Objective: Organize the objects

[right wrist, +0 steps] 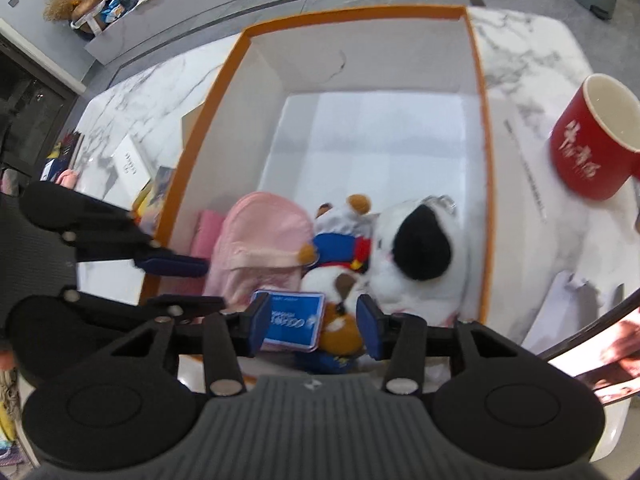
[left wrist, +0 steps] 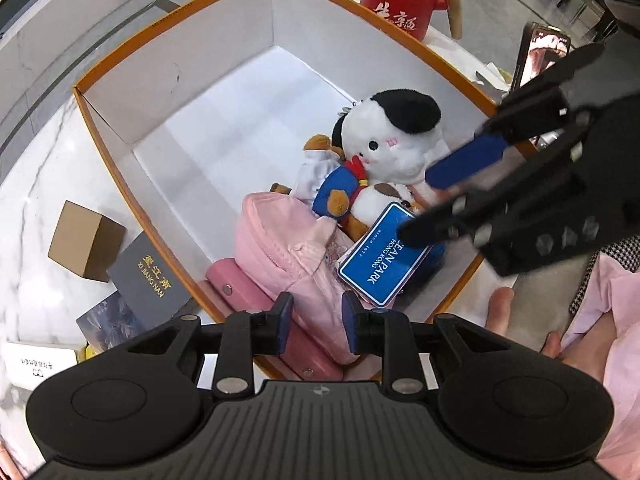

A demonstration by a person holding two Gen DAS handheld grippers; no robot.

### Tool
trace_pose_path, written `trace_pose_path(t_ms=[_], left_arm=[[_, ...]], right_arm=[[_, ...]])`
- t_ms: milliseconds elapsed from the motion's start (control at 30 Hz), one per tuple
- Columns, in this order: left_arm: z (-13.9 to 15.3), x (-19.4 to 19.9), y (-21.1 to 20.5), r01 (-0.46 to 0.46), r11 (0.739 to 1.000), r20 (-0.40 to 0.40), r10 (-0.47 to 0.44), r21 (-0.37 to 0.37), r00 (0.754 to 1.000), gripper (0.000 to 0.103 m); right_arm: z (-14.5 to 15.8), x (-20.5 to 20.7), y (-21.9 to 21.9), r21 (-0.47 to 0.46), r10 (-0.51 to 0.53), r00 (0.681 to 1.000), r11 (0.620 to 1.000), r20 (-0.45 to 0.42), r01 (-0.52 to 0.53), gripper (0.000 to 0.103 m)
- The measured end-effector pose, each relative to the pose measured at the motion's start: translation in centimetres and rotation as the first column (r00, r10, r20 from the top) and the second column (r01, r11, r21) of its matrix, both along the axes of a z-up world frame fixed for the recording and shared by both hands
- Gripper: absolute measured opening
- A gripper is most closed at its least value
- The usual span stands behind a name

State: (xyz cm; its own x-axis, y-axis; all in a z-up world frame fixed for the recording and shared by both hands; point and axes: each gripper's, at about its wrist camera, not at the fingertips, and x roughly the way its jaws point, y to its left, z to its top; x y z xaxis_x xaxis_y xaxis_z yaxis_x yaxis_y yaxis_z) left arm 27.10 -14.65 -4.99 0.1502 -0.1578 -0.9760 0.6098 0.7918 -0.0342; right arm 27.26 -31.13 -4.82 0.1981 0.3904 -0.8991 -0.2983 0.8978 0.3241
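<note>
An orange-rimmed white box [left wrist: 132,184] [right wrist: 478,120] holds a white plush dog [left wrist: 400,140] [right wrist: 416,248], a small bear plush [left wrist: 340,196] [right wrist: 336,248], a pink pouch [left wrist: 288,248] [right wrist: 260,240], a flat pink case [left wrist: 240,292] and a blue card [left wrist: 384,256] [right wrist: 294,320]. My left gripper [left wrist: 316,326] [right wrist: 200,284] hovers open over the pouch's near end, its pads clear of the fabric. My right gripper [right wrist: 314,322] [left wrist: 432,204] stands open just above the card, which lies tilted on the plush toys and the pouch.
A red mug [left wrist: 396,0] [right wrist: 588,144] stands outside the box's far side on the marble table, near a lit phone [left wrist: 544,52]. A small cardboard box [left wrist: 86,240], a dark booklet [left wrist: 148,276] and a white card [left wrist: 36,364] lie left of the box. A person's fingers [left wrist: 500,308] show at right.
</note>
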Motion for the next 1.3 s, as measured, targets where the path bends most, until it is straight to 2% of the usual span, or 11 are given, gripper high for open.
trace_pose_path(t_ms=[133, 167, 233, 267, 333, 500, 667, 767, 967, 1167, 1300], left_arm=[[-0.2, -0.2, -0.1, -0.016, 1.0, -0.008, 0.016, 0.017, 1.0, 0.031], [-0.2, -0.2, -0.2, -0.017, 1.0, -0.009, 0.017, 0.019, 1.0, 0.031], [-0.4, -0.3, -0.4, -0.02, 0.999, 0.002, 0.02, 0.027, 1.0, 0.029], [-0.4, -0.4, -0.5, -0.014, 0.999, 0.005, 0.014, 0.029, 1.0, 0.022], [-0.3, -0.5, -0.4, -0.014, 0.999, 0.013, 0.013, 0.029, 1.0, 0.014], [0.9, 0.0, -0.1, -0.02, 1.0, 0.035, 0.02, 0.001, 0.999, 0.006], [2.2, 0.4, -0.5, -0.036, 0.999, 0.016, 0.037, -0.035, 0.999, 0.005], [1.6, 0.2, -0.9, -0.037, 0.999, 0.011, 0.037, -0.027, 0.999, 0.005], [1.0, 0.4, 0.1, -0.108, 0.991, -0.015, 0.107, -0.08, 0.994, 0.009], [2.6, -1.6, 1.4, -0.108, 0.985, 0.079, 0.119, -0.135, 0.99, 0.023], [4.6, -4.5, 2.5, -0.082, 0.981, 0.22, 0.12, -0.176, 0.968, 0.036]], right_arm=[[-1.5, -0.3, 1.3, -0.04, 0.026, 0.999, 0.999, -0.036, -0.027, 0.043], [-2.1, -0.2, 1.4, -0.05, 0.031, 0.998, 0.998, -0.046, -0.033, 0.029], [-2.6, -0.3, 1.6, -0.064, 0.032, 0.998, 0.997, -0.047, -0.035, 0.019], [-2.4, -0.5, 1.6, -0.07, 0.036, 0.999, 0.997, -0.033, -0.038, 0.002], [-1.4, -0.8, 1.3, -0.068, 0.046, 0.999, 0.997, -0.01, -0.046, 0.0], [0.0, -1.3, 1.7, -0.178, 0.096, 0.993, 0.981, 0.07, -0.082, 0.0], [-0.5, -0.3, 1.9, -0.154, 0.062, 0.995, 0.987, 0.078, -0.05, 0.006], [-2.1, 0.2, 2.3, -0.135, 0.06, 0.998, 0.989, 0.023, -0.056, 0.006], [-2.5, -0.5, 3.4, -0.174, 0.093, 0.995, 0.981, 0.047, -0.084, 0.005], [-1.5, -1.7, 2.3, -0.142, 0.021, 0.994, 0.99, 0.106, -0.005, 0.006], [-0.1, -4.0, 2.6, -0.094, -0.041, 0.98, 0.994, 0.194, 0.06, 0.009]])
